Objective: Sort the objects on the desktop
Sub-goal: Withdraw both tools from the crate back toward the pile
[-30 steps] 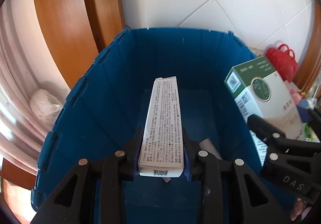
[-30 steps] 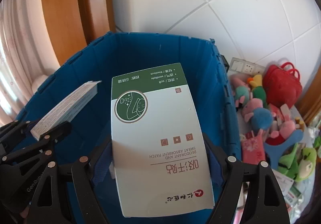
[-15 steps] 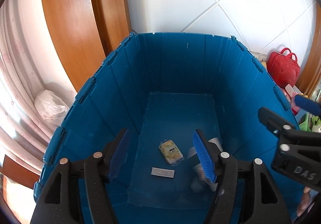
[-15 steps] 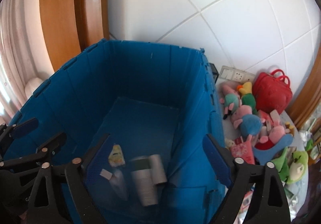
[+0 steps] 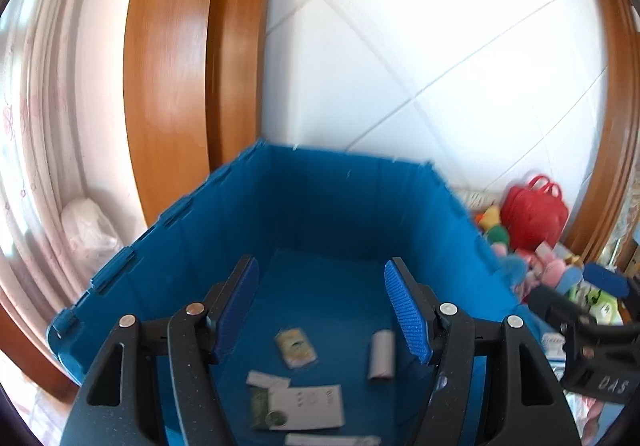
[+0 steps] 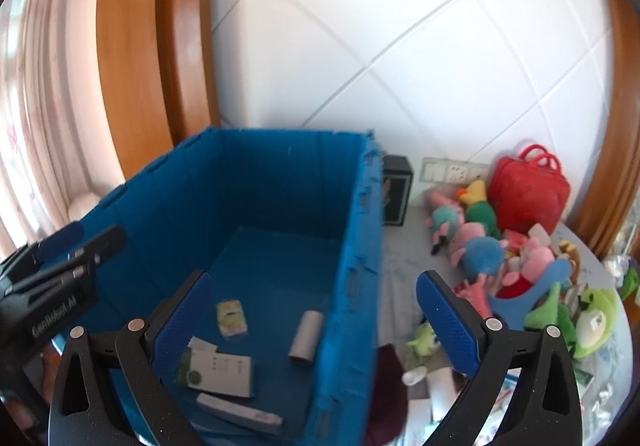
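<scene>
Both boxes lie in bin, below empty fingers.

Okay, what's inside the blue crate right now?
On the blue crate floor: green-and-white box, long white box, grey roll, yellow packet, small white slip. The near corners are hidden by gripper fingers.

Lettering on the two grippers

The right gripper carries white letters "DAS" on its black body in the left wrist view; the left gripper carries blurred white lettering, roughly "GenRobot.AI", in the right wrist view.
</scene>
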`<state>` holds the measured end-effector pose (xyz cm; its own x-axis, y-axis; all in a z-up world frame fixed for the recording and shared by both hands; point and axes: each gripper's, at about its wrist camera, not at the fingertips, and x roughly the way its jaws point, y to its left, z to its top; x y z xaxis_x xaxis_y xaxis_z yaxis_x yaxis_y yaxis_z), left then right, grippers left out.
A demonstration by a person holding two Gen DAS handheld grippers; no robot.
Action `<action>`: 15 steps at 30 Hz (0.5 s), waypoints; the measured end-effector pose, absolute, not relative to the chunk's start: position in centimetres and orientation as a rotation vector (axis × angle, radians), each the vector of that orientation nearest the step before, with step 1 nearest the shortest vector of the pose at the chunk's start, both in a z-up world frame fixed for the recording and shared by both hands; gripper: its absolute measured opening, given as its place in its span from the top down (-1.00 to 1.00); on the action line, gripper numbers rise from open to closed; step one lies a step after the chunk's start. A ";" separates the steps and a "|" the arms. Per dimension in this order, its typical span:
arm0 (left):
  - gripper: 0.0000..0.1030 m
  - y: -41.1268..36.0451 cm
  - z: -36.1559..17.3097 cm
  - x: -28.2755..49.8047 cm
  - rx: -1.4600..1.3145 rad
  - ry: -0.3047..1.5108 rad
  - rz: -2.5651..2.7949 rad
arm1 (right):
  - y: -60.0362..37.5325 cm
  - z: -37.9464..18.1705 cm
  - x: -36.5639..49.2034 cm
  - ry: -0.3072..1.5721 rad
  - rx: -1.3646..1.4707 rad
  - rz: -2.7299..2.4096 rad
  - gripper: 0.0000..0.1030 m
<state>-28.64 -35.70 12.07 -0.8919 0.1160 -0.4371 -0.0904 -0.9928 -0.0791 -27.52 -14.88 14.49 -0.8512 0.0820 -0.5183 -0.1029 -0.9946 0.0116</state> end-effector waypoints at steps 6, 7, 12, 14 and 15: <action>-0.26 -30.4 13.3 -25.6 -0.537 -0.050 2.867 | -8.4 13.6 -22.7 0.134 -0.762 2.832 -1.00; -0.26 -29.5 13.5 -25.1 -0.513 -0.038 2.858 | -7.0 13.4 -21.9 0.145 -0.757 2.806 -1.00; -0.26 -23.5 13.8 -22.9 -0.482 0.004 2.756 | -0.1 12.4 -18.0 0.199 -0.743 2.696 -1.00; -0.26 -21.2 13.7 -22.1 -0.481 0.003 2.725 | 2.5 11.8 -16.5 0.199 -0.745 2.660 -1.00; -0.26 -19.9 13.5 -21.7 -0.483 0.001 2.708 | 3.9 11.5 -15.8 0.192 -0.747 2.638 -1.00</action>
